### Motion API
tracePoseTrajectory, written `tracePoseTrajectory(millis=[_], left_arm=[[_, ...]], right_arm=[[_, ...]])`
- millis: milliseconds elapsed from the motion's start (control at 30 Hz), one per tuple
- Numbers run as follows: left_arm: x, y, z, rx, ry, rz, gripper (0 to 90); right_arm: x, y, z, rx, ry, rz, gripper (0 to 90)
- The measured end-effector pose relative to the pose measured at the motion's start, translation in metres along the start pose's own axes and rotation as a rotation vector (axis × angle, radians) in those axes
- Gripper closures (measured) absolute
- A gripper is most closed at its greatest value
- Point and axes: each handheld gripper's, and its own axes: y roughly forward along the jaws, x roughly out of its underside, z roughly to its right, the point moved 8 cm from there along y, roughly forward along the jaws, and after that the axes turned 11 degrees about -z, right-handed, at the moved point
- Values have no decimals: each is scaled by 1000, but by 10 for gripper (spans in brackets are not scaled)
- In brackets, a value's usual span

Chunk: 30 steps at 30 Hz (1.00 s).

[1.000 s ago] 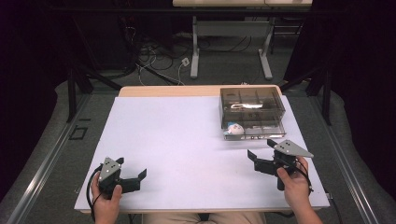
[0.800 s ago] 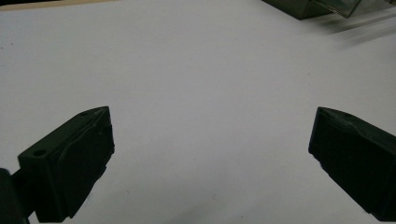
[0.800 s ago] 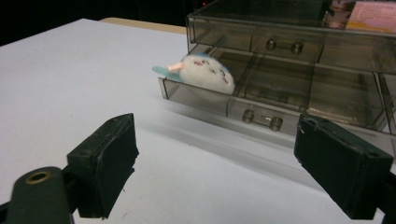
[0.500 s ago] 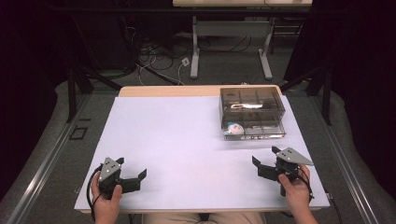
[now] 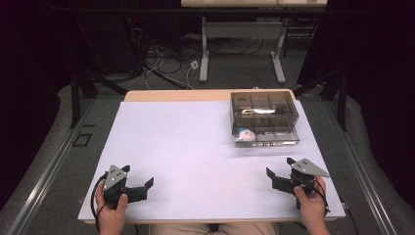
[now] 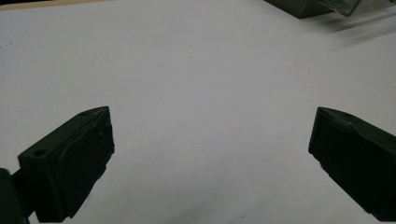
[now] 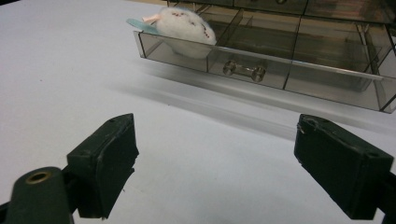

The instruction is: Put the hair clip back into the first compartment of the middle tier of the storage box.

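**Both tongs wide and empty, drawer standing out of the box**

My right tongs (image 5: pixel 281 172) sit at the near right of the white table (image 5: pixel 195 147), jaws spread wide with nothing between them. In the right gripper view they point straight at the front of the smoky clear box (image 5: pixel 264 117), with bare table between them and it. My left tongs (image 5: pixel 139 182) rest at the near left corner, likewise spread wide and empty; the left gripper view has white surface ahead and a corner of the box (image 6: pixel 322 5) at the top edge.

The box stands at the far right of the table. Its bottom drawer (image 7: pixel 261 63) is pulled out toward me. A small white plush toy (image 7: pixel 184 25) with pink and light blue bits lies in the drawer's left compartment, rising above the front wall. The other compartments I can see look empty. A small clear knob (image 7: pixel 243 70) sits at the middle of the drawer front.

Step in hand, as I judge it: the toy is in and both hands are clear of the box, so what is left is closing the drawer. I read the right tongs as the ones to do it, being nearer and already aimed at the front.

What the next move calls for:
- bring the right tongs forward and level to the drawer front, at or near the knob;
- push straight along the drawer's travel, so it does not skew and jam;
- mind the toy: it stands proud of the wall and may catch on the box's frame;
- the box looks light and may slide; the left tongs could brace it from behind.
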Motion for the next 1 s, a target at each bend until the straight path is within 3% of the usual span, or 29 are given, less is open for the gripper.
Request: tracePoseTrajectory(millis=[133,167,200,500,1000], left_arm=[[0,0,0,1,-1,1,3],[0,0,0,0,0,0,3],[0,0,0,1,-1,1,3],[0,0,0,1,0,0,3],[0,0,-1,0,7,-5,3]], right_arm=[[4,1,3,16,-18,-17,130],[6,-1,3,17,-18,-43,130],[6,0,3,11,-9,-25,130],[14,-2,4,20,-43,-51,130],[18,-2,0,21,-33,-53,130]])
